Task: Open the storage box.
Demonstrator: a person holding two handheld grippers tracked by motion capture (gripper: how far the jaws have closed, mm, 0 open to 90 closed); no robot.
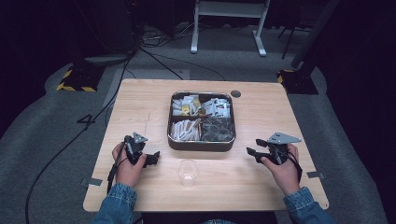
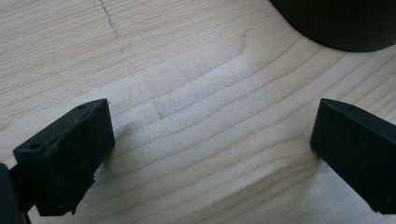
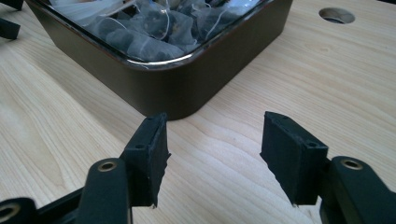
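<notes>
The right gripper (image 1: 254, 153), jaws parted and empty, sits just right of the tin (image 1: 201, 145), its tea bags (image 3: 154, 32) straight ahead.

A pale wooden table (image 1: 140, 100) sits on grey carpet (image 1: 42, 126), with a round hole (image 1: 236, 94) near its far right edge and tape tabs (image 1: 95, 181) at its near corners. Beyond it the room goes dark, black cables (image 1: 65, 144) trail across the floor to the left, and two black stand bases with yellow-black hazard stripes (image 1: 74, 78) flank the table. At the back stands a white frame (image 1: 229, 23) on two feet.
</notes>
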